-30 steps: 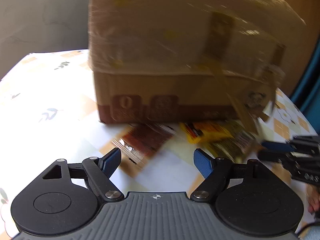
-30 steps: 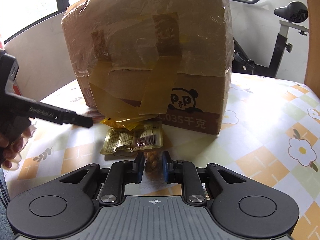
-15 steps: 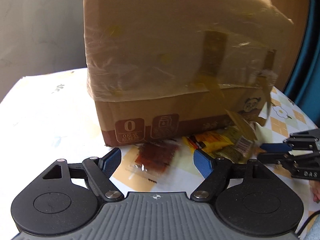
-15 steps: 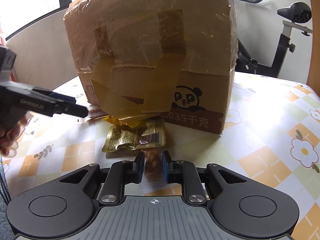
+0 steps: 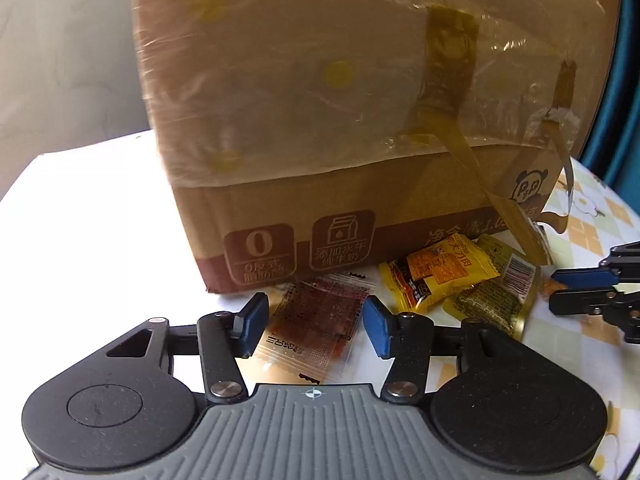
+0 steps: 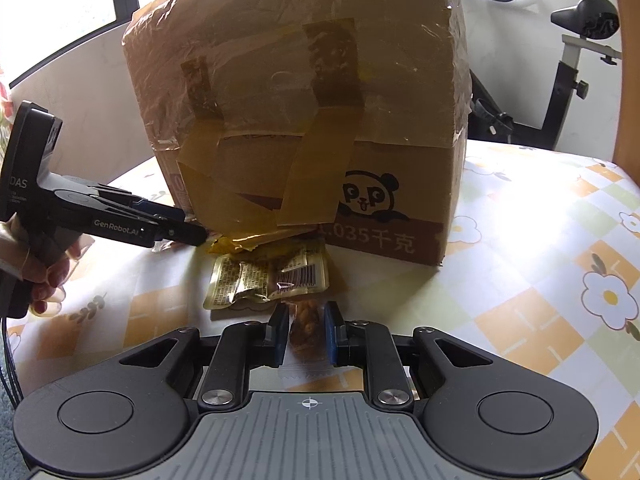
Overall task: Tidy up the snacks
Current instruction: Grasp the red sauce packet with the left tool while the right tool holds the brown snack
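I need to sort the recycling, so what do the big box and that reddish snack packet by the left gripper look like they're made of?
The box looks like brown corrugated cardboard, matte, its upper part wrapped in glossy, wrinkled clear and yellowish tape. The reddish snack packet looks like thin clear plastic film: shiny, see-through, with crimped ends.

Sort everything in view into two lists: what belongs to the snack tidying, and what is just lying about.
Belongs to the job:
- clear packet with the dark red snack, between the closing left claw
- small nut packet, pinched in the right claw
- yellow packet
- gold packet
- taped cardboard box

Lying about:
- exercise bike
- flowered tablecloth
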